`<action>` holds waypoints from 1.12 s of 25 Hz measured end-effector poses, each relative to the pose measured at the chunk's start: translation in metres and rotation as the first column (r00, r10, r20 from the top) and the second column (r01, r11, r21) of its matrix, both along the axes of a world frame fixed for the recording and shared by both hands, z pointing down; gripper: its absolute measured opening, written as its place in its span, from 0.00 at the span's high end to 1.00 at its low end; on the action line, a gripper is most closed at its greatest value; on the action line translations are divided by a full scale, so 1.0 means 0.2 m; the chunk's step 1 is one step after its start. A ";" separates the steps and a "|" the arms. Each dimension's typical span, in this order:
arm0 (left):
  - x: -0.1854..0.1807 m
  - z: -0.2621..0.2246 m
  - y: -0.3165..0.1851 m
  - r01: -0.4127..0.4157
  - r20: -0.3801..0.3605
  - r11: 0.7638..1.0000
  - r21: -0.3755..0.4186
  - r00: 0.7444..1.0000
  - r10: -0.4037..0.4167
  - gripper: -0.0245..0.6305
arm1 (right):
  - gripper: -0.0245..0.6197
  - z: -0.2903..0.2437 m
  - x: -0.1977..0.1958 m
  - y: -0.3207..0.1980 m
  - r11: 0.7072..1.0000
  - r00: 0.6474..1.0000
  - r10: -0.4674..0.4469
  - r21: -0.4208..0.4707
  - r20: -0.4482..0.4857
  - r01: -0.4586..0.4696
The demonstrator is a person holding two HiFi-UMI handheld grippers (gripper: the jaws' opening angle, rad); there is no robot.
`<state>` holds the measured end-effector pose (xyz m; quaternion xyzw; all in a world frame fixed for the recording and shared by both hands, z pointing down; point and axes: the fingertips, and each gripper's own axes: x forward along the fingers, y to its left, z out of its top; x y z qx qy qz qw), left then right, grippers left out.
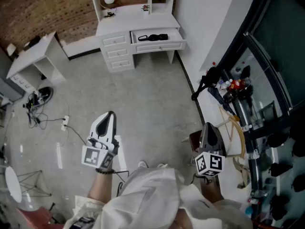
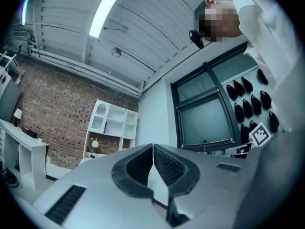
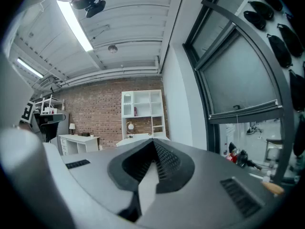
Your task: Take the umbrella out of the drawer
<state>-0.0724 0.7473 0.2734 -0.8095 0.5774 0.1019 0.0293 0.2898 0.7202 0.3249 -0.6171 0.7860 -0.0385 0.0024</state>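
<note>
The black umbrella (image 1: 152,37) lies in the open drawer (image 1: 159,46) of the white table (image 1: 125,24) across the room, exposed for lifting. The left claw (image 1: 110,114) and right claw (image 1: 208,126), both pressed together and empty, are held well short of it, apparently because nothing is yet within reach.

White desk (image 1: 119,30), white drawer (image 1: 159,45). Black umbrella (image 1: 152,37). Red-brown brick pattern on the back wall (image 1: 52,8). Pale grey floor (image 1: 143,99). Grey shells on the left gripper (image 1: 110,113) and right gripper (image 1: 208,126), with black ribbed pads (image 2: 167,165). Black-and-white square pattern on each marker cube (image 1: 96,156). White sleeve (image 1: 152,194).
</note>
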 end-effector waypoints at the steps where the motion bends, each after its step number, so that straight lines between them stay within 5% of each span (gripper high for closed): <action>1: 0.00 -0.01 0.00 -0.009 -0.011 1.000 0.014 1.000 0.009 0.92 | 0.94 0.00 -0.01 0.00 1.000 1.000 0.000 -0.001 0.000 0.000; 18: 0.00 0.02 -0.03 -0.087 -0.015 0.996 -0.002 0.996 0.087 0.90 | 0.94 0.01 -0.09 0.00 1.000 1.000 -0.003 -0.004 0.004 0.003; 20: -0.01 0.05 -0.03 -0.095 -0.008 0.995 -0.027 0.995 0.095 0.72 | 0.94 0.01 -0.11 0.00 1.000 1.000 -0.002 -0.005 0.001 0.002; 25: -0.06 0.09 -0.07 -0.101 -0.023 0.993 -0.066 0.995 0.099 0.45 | 0.94 -0.01 -0.17 0.00 1.000 1.000 0.007 -0.004 -0.004 -0.007; 28: -0.10 0.09 -0.08 -0.101 -0.036 0.992 -0.070 0.994 0.099 0.40 | 0.94 -0.01 -0.22 0.00 1.000 1.000 0.012 -0.005 -0.009 -0.012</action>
